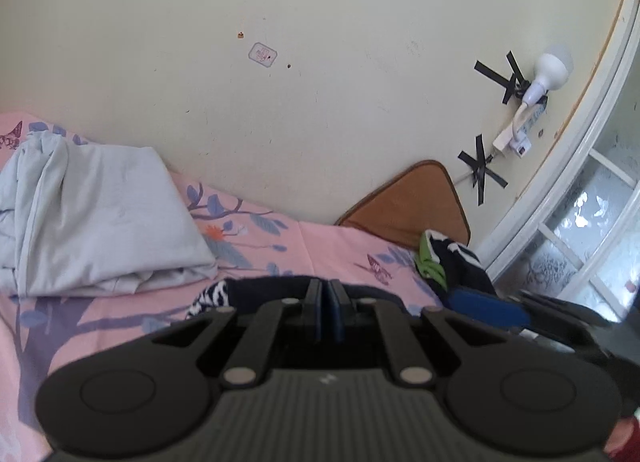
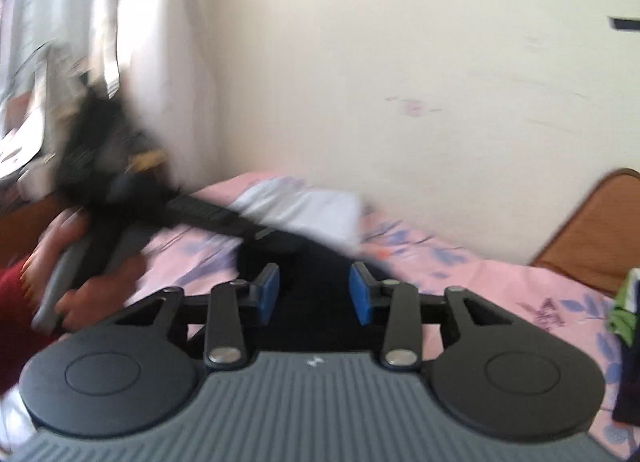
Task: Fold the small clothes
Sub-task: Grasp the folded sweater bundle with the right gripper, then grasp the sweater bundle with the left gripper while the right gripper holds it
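My left gripper (image 1: 329, 294) has its blue pads pressed together over a dark navy garment with a black-and-white patterned edge (image 1: 210, 296) on the pink floral bedsheet (image 1: 120, 310); whether cloth is pinched between the pads is hidden. My right gripper (image 2: 314, 294) is open, its blue pads (image 2: 268, 294) apart above the same dark garment (image 2: 316, 262). The right gripper also shows at the right of the left wrist view (image 1: 492, 308). The left gripper, held by a hand, shows blurred in the right wrist view (image 2: 224, 218).
A folded pale grey cloth (image 1: 100, 222) lies at the left on the bed. A pile of green and dark clothes (image 1: 448, 262) sits at the right by a brown cushion (image 1: 416, 206). The wall with a lamp (image 1: 548, 70) is behind. A window (image 1: 592, 230) is right.
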Demonstrator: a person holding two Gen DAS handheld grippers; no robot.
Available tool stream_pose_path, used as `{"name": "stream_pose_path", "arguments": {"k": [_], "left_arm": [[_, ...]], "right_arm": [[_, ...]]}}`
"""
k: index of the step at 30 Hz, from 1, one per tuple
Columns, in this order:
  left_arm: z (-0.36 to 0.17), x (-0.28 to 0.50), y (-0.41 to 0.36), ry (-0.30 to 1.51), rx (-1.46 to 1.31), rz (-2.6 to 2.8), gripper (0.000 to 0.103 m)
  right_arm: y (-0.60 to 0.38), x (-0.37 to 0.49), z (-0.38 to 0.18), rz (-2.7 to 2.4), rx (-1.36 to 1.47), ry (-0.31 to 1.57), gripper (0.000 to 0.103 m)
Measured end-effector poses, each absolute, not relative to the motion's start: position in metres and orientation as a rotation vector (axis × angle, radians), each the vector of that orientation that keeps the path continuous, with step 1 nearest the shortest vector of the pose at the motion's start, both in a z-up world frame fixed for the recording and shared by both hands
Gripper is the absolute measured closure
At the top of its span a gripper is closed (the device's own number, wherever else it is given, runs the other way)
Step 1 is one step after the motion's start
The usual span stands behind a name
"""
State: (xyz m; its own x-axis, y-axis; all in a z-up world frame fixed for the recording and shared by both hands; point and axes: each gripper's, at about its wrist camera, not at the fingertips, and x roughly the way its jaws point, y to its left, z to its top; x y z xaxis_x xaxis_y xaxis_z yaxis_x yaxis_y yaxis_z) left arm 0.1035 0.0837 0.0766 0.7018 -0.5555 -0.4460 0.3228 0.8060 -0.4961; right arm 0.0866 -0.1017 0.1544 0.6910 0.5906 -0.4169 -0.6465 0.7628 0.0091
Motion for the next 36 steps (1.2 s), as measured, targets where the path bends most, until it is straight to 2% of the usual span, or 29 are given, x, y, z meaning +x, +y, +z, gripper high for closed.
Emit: {"name": "stream_pose_path", "arguments": {"k": [3,4,5,7,15,16,17,18,19,20,21,22,24,28,36], "left_arm": [[0.064,0.116,0.077,0.672,-0.370,-0.477,0.098],[0.049,0.127,0.071,0.754,-0.344,-0.445,0.100],[0.030,0.135,0.066,0.817,-0.340,-0.437,0.098],[0.017,0.130,0.059,0.769,-0.321,-0.454,0.097],[0.023,0.129,0.057,0.785,-0.330,-0.423,0.097],[0.028,0.124,0.060,0.780,-0.332,-0.413,0.097],[0.034,0.118,0.062,0.769,-0.327,-0.401,0.098],[0.041,0.111,0.065,0.749,-0.315,-0.387,0.093],[0.050,0.099,0.069,0.713,-0.294,-0.379,0.073],[0.058,0.088,0.073,0.675,-0.271,-0.376,0.058],[0.065,0.075,0.078,0.630,-0.242,-0.358,0.024],[0.071,0.064,0.081,0.594,-0.211,-0.317,0.005],[0.074,0.052,0.086,0.570,-0.166,-0.288,0.004],[0.060,0.054,0.094,0.663,-0.246,-0.346,0.000],[0.022,0.080,0.092,0.806,-0.394,-0.377,0.000]], "right_arm": [[-0.101,0.124,0.144,0.689,-0.081,0.492,0.063],[-0.096,0.136,0.129,0.677,-0.108,0.543,0.063],[-0.095,0.144,0.112,0.666,-0.134,0.541,0.062],[-0.086,0.158,0.090,0.619,-0.131,0.553,0.061],[-0.079,0.158,0.090,0.582,-0.135,0.548,0.060],[-0.080,0.155,0.091,0.578,-0.135,0.537,0.058],[-0.086,0.150,0.092,0.577,-0.121,0.522,0.050],[-0.091,0.142,0.094,0.574,-0.088,0.506,0.041],[-0.100,0.132,0.096,0.576,-0.046,0.498,0.018],[-0.110,0.123,0.095,0.590,0.006,0.491,0.010],[-0.125,0.111,0.094,0.619,0.064,0.478,0.010],[-0.138,0.101,0.092,0.639,0.103,0.482,0.010],[-0.161,0.086,0.083,0.640,0.171,0.509,0.009],[-0.188,0.080,0.058,0.654,0.304,0.609,0.009],[-0.177,0.107,0.045,0.711,0.385,0.680,0.009]]}}
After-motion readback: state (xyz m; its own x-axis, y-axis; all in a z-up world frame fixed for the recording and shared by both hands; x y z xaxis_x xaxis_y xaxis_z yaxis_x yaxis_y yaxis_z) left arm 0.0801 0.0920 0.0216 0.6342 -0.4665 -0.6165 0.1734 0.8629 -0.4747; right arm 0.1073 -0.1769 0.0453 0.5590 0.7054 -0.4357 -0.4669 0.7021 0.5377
